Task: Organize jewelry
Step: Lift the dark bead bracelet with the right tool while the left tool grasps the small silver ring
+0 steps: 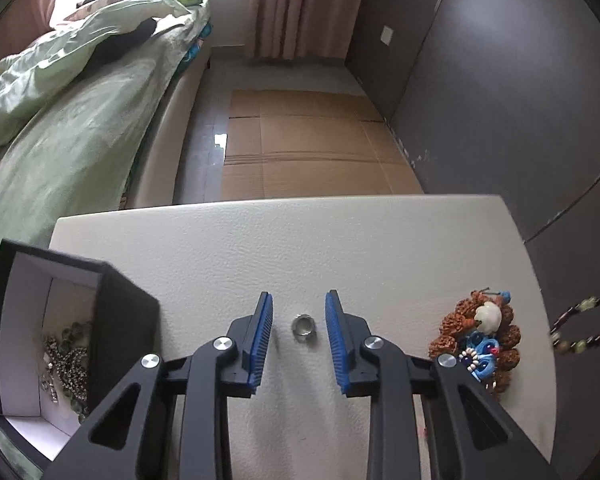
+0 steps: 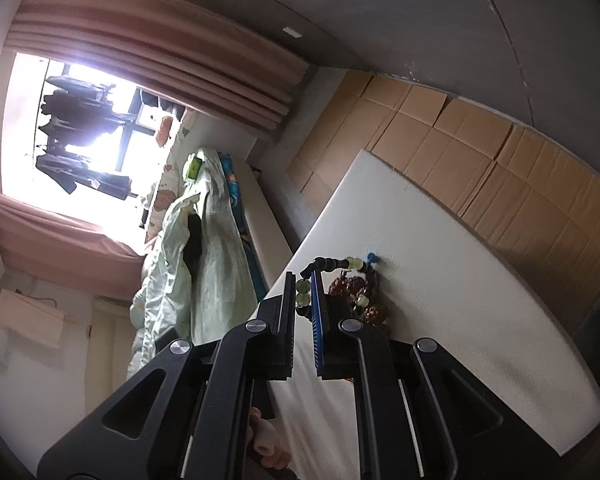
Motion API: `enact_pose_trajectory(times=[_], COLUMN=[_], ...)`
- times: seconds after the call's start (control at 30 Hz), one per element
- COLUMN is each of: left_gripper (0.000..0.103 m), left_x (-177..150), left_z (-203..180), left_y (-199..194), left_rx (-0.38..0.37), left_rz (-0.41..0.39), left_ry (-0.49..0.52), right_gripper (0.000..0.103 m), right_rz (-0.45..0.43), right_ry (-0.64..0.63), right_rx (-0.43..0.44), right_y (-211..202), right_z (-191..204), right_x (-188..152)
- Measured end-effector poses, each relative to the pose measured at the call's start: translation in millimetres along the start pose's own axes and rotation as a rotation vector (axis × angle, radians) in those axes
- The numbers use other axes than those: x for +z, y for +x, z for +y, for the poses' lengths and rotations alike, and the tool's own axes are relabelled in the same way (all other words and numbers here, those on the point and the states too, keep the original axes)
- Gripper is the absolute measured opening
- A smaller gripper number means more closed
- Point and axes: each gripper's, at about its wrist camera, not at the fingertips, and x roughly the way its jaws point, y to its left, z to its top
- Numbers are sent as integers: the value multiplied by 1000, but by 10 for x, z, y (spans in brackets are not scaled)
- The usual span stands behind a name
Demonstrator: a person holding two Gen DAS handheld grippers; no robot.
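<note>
Window (image 2: pixel 80 136) only rightward; leftward, ring (image 1: pixel 303 326), box (image 1: pixel 60 320).

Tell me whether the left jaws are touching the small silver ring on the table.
Apart. The left wrist view shows the left gripper open, the silver ring lying on the table between the jaws, with bare tabletop visible on both sides of it.

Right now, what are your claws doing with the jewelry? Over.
Left claw open, straddling the silver ring on the table. Right claw shut on the beaded bracelet, lifted. Black box open at left. Nothing blocking.
</note>
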Motion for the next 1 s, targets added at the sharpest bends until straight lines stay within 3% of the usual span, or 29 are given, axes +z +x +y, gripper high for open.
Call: enact_pose_trajectory(times=[0.2, 0.37, 0.57, 0.77, 1.0], left_gripper=[24, 11, 10, 10, 10], left_x=[-55, -88, -111, -137, -137], left_z=[-146, -116, 30, 144, 384], left_y=[49, 42, -47, -478, -973], left_rx=[74, 112, 21, -80, -98], left_rz=[8, 3, -1, -54, -120], left_ry=[60, 70, 45, 17, -12], right_gripper=[9, 9, 9, 9, 9], right_rz=[5, 12, 23, 39, 69], right_ry=[13, 6, -5, -34, -100], right_rx=[15, 17, 19, 33, 64], right_y=[-12, 4, 35, 78, 203], right_z=[-20, 7, 43, 134, 356], right_x=[21, 9, -23, -100, -287])
